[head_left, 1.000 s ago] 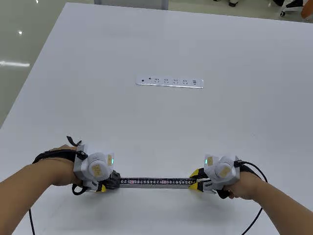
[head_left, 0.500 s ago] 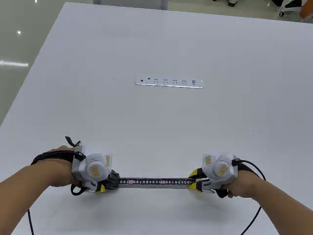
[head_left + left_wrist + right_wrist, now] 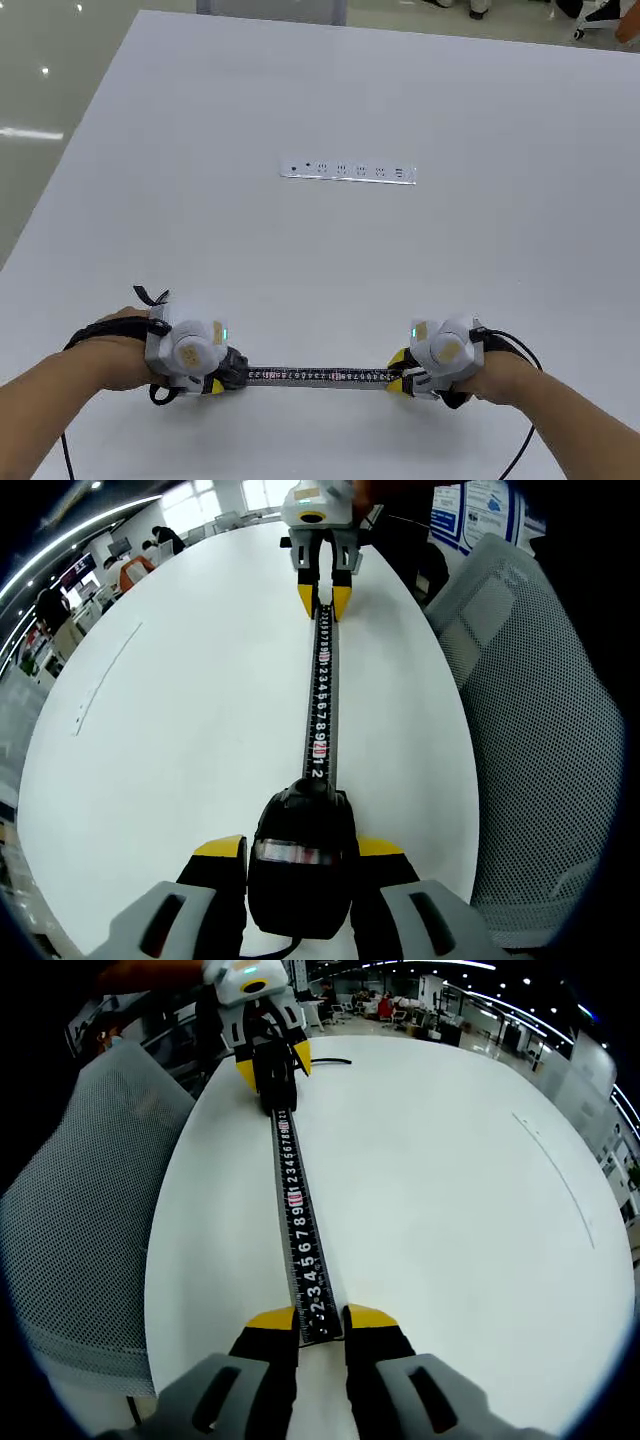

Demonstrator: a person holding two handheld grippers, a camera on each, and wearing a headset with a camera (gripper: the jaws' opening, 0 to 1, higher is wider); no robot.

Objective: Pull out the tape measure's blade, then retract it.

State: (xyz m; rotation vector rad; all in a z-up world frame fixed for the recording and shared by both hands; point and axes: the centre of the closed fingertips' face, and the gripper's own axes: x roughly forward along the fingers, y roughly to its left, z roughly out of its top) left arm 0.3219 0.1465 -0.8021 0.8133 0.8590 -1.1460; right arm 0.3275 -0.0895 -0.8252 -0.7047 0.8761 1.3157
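We see 1 tape measure. In the head view its black case is mostly hidden behind the left tongs, and the tip of its blade is hidden inside the right tongs. The left tongs pinch the case at the near left of the bench; the right tongs pinch the blade's end at the near right. The blade runs straight between the 2 tongs, low over the bench; we cannot tell whether it touches. 1 power strip lies farther off, well apart.
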